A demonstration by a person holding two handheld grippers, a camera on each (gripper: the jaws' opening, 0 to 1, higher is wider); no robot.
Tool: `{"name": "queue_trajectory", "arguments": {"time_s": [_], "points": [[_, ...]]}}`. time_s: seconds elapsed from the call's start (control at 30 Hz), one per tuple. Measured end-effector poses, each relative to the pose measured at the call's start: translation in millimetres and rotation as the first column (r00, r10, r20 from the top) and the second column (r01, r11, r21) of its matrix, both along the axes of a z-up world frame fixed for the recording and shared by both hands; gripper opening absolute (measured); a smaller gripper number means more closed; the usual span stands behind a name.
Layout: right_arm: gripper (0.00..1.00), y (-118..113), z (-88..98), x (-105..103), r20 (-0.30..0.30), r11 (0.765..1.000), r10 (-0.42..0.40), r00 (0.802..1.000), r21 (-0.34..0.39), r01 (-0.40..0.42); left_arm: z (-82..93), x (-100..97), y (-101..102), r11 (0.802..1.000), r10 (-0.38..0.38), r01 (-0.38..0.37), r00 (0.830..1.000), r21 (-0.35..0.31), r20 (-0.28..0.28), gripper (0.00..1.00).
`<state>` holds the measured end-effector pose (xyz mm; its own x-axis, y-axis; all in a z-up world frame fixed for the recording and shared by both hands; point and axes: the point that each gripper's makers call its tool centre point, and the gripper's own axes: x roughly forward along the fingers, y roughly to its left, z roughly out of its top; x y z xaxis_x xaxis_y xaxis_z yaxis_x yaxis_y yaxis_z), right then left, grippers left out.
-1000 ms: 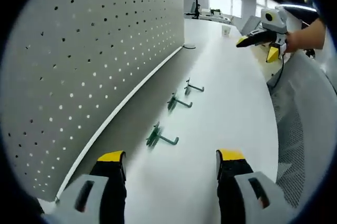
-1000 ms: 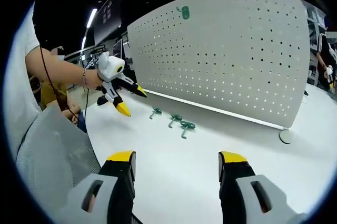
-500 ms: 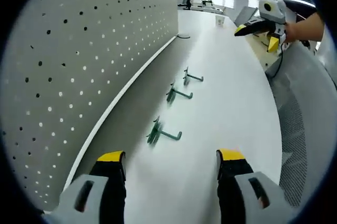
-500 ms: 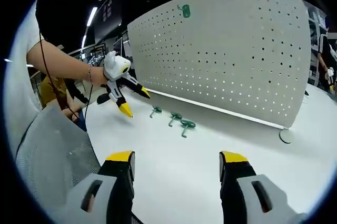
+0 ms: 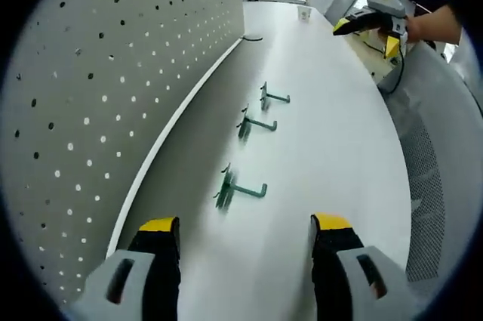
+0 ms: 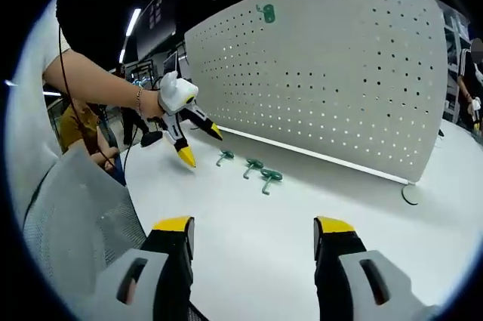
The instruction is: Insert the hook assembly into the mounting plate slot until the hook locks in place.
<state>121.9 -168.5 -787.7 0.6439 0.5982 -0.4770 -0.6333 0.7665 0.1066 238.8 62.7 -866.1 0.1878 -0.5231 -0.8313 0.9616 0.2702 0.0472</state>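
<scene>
Left gripper (image 6: 200, 143) now nearer green hooks (image 6: 249, 169).

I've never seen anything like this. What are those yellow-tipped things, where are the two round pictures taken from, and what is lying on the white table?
No robot here: a person holds a two-jaw gripper in each hand, and a fisheye camera rides on each. The left gripper view looks along the left gripper, its yellow-tipped jaws apart and empty. The right gripper view looks along the right gripper, also open and empty. Each camera also catches the other gripper, held in the person's hand. On the white table lie three green hooks: the nearest hook, the middle hook and the far hook. Beside them stands a grey pegboard, with one green piece already near its top.
</scene>
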Motion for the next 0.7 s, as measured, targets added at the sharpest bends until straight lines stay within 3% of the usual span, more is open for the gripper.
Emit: {"name": "queue_trajectory", "arguments": {"time_s": [0.4,0.7], "points": [[0.62,-8.5,0.5,-1.0,-0.006,1.0,-0.015,1.0,-0.005,0.015,-13.5,2.0,-1.9,0.998,-0.056,0.057,0.998,0.037,-0.038,0.72],[0.61,-11.4,3.1,-2.4,-0.01,0.999,-0.032,0.999,-0.003,0.032,-15.9,3.1,-7.1,0.995,-0.095,0.095,0.994,0.006,-0.049,0.71]]}}
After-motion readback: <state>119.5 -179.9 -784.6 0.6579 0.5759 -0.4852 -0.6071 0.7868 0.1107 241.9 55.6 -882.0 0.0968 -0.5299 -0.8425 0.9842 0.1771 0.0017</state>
